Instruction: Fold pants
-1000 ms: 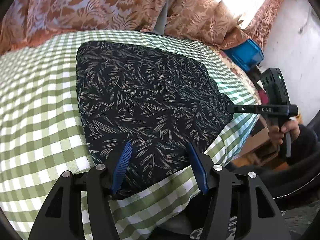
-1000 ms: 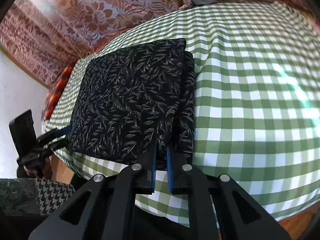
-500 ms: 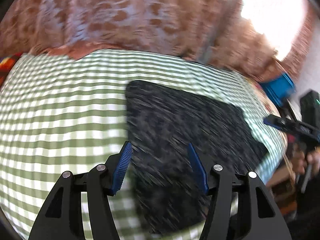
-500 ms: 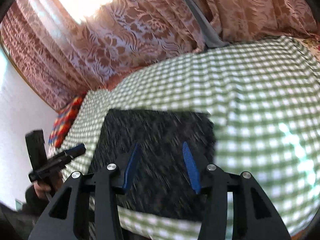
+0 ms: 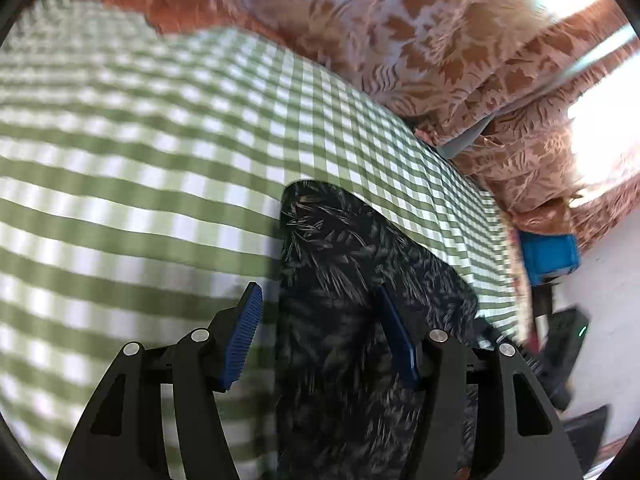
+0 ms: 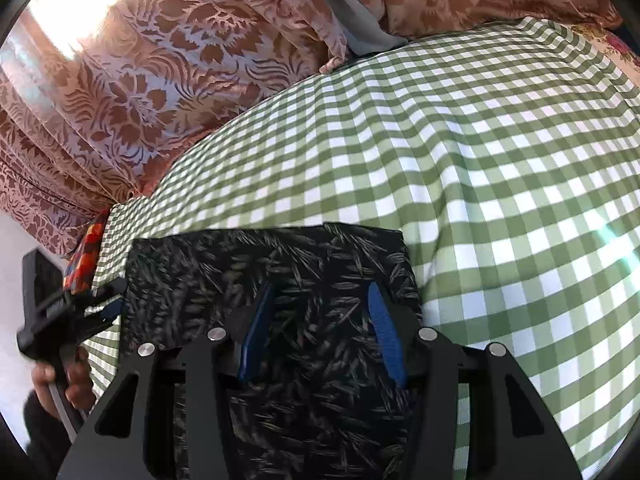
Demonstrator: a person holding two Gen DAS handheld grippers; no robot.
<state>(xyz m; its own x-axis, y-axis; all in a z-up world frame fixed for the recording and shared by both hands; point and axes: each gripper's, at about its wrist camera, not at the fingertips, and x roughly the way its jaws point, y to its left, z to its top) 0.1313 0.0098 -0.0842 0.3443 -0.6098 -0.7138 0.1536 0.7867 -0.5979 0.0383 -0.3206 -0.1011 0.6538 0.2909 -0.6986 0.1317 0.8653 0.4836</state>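
The dark leafy pants (image 6: 272, 264) lie folded flat on the green checked cloth (image 6: 480, 160). The right gripper (image 6: 320, 332) has its jaws spread wide, with the pants under and between them. The left gripper (image 5: 324, 340) is spread wide too, one jaw over the pants' left edge, the other over the cloth.

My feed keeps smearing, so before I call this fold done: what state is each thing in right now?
Pants: folded into a compact rectangle, lying flat on the checked cloth, held by neither gripper.
Left gripper: open, empty, above the pants' edge.
Right gripper: open, empty, over the pants.
Green checked cloth: spread smooth.
Curtains: drawn, backlit.
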